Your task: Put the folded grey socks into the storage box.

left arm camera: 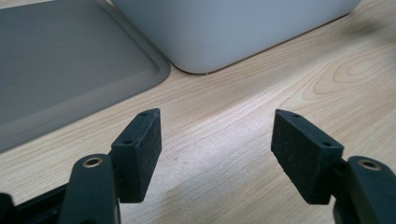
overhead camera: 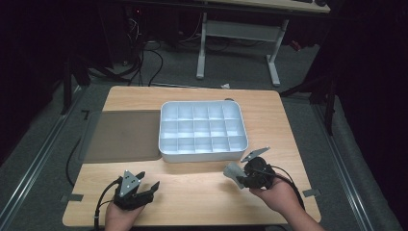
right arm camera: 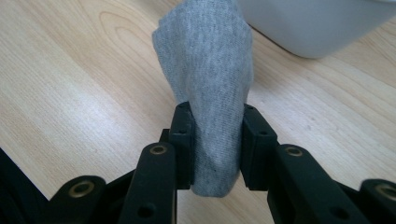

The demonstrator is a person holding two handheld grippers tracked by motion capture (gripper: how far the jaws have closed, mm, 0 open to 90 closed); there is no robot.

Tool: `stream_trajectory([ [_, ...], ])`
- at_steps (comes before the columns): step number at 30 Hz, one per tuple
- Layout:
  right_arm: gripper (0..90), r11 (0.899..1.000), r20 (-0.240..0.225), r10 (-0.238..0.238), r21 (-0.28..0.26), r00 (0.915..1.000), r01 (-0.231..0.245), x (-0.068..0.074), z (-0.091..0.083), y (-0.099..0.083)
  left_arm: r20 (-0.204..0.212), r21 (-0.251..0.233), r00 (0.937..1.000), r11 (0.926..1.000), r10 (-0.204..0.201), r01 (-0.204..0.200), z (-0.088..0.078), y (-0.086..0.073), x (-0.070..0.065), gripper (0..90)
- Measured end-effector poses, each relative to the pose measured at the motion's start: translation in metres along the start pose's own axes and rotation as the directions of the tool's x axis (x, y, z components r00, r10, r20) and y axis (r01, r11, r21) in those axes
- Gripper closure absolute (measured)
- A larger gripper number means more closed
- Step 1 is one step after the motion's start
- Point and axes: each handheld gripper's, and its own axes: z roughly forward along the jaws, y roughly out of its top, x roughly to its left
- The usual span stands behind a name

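Right gripper (right arm camera: 212, 140) clamps the folded grey sock (right arm camera: 205, 74), carrying it near the white divided box (overhead camera: 203, 131), every compartment unfilled; left gripper (left arm camera: 217, 144) gapes, nothing between.

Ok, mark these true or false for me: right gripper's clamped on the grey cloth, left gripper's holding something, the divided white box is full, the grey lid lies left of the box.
1. The right gripper is clamped on the grey cloth: true.
2. The left gripper holds something: false, its jaws stand open over bare table.
3. The white box is full: false, its compartments look empty.
4. The grey lid lies left of the box: true.
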Motion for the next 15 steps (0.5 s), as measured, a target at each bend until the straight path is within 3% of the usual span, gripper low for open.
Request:
stream_trajectory([
  [8, 71.3, 0.999, 0.0, 0.034, 0.002, 0.9994, -0.034, -0.015, -0.012, -0.001, -0.014, 0.004, 0.9999, 1.0, 0.0, 0.0, 0.0, -0.001, 0.0, 31.3],
  [15, 71.3, 0.999, 0.014, 0.048, 0.008, 0.9987, -0.048, -0.027, -0.027, 0.01, -0.008, 0.009, 1.0, 0.9999, 0.004, -0.004, 0.002, -0.001, -0.001, 31.3],
])
